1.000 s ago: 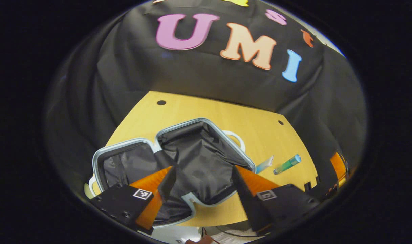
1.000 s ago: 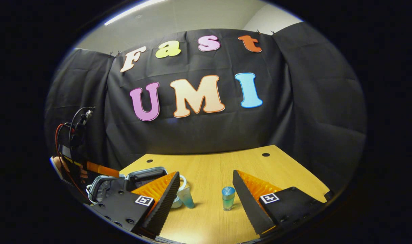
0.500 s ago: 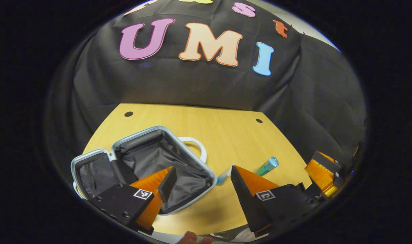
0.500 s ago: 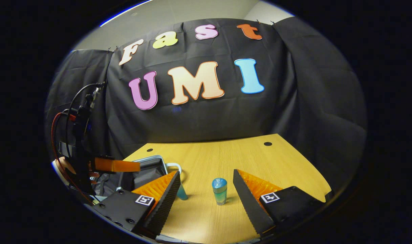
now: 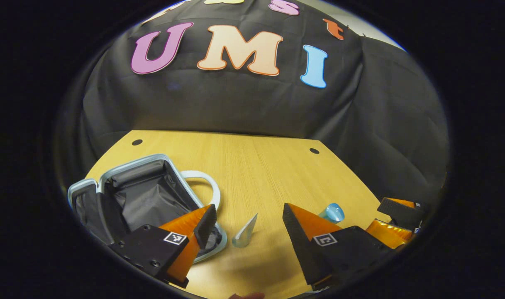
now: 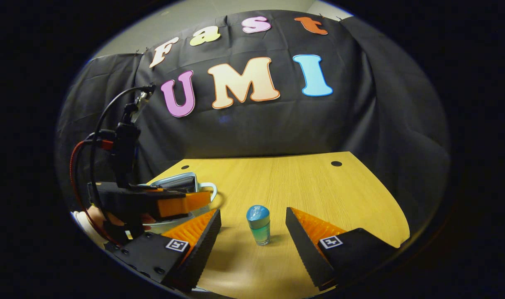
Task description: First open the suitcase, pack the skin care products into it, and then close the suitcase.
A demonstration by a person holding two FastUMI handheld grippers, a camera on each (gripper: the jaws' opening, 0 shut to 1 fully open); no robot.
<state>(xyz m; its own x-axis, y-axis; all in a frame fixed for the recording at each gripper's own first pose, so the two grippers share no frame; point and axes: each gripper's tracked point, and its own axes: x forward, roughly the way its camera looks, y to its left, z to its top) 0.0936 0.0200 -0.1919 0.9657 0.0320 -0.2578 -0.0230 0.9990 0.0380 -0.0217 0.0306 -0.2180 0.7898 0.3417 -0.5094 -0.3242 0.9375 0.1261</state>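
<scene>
Stretching across both views, a pale wooden table (image 6: 302, 182) runs back to the black cloth wall (image 6: 360, 124) of the booth. On the left part of the table, in the left gripper view, a small suitcase (image 5: 140, 195) lies open, its dark fabric lining facing up, a silver rim around it and a white handle (image 5: 206, 187) at its right edge. In the right gripper view, part of the suitcase (image 6: 177, 182) shows behind the other tool.

The left gripper (image 5: 248, 220) has its fingers spread wide and grasps nothing; a small clear tube (image 5: 245, 236) stands on the table between them, touching neither finger. The right gripper (image 6: 252, 226) is likewise spread wide and empty. A little bottle (image 6: 259, 224) with a blue cap and blue-green body stands upright on the table between its fingers, apart from both. In the left gripper view, the bottle's (image 5: 332, 212) cap peeks out just behind the right finger.

In the right gripper view, the left gripper (image 6: 152, 203) shows at the left, held over the suitcase by a hand (image 6: 95, 216), with red and black cables (image 6: 76, 158) looping above it.
</scene>
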